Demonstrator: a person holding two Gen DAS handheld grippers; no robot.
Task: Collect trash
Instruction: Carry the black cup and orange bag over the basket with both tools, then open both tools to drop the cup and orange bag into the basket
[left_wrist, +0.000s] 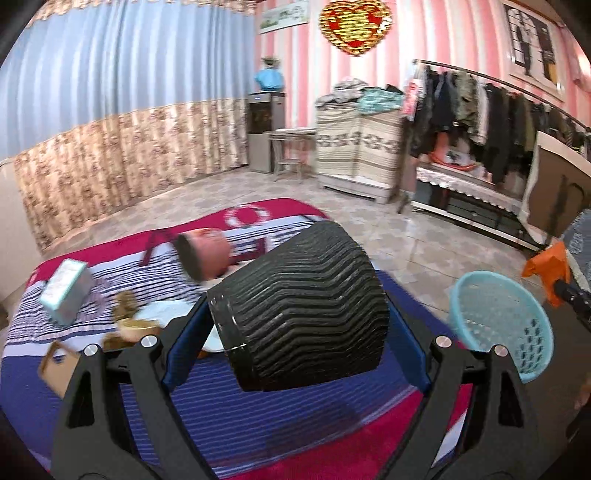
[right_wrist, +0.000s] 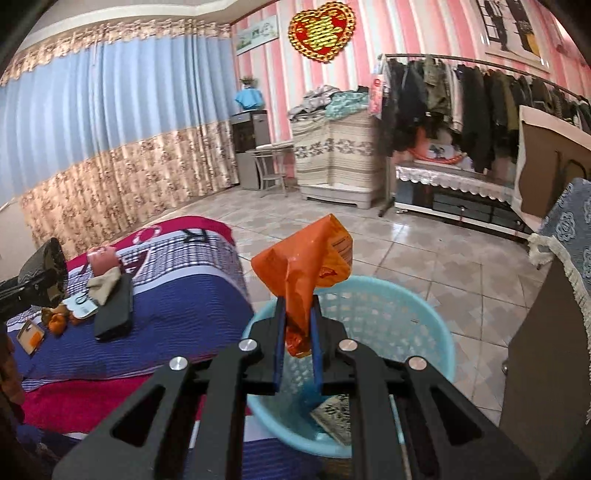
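A black ribbed cup (left_wrist: 306, 295) lies tilted between the blue pads of my left gripper (left_wrist: 295, 317), which is shut on it above the striped bedspread (left_wrist: 295, 413). In the right wrist view the cup (right_wrist: 44, 273) shows at the far left. My right gripper (right_wrist: 298, 306) is shut on a crumpled orange wrapper (right_wrist: 299, 258) and hangs over the light blue basket (right_wrist: 406, 306), which holds a printed paper (right_wrist: 332, 413). The same basket (left_wrist: 498, 317) stands beside the bed at the right of the left wrist view.
On the bed lie a pink cup (left_wrist: 207, 254), a teal box (left_wrist: 66, 291), a small cardboard box (left_wrist: 55, 365), brown scraps (left_wrist: 125, 306), a black flat case (right_wrist: 114, 310) and orange peel (right_wrist: 55, 321). A clothes rack (right_wrist: 461, 99) and cabinet (right_wrist: 543, 354) stand right.
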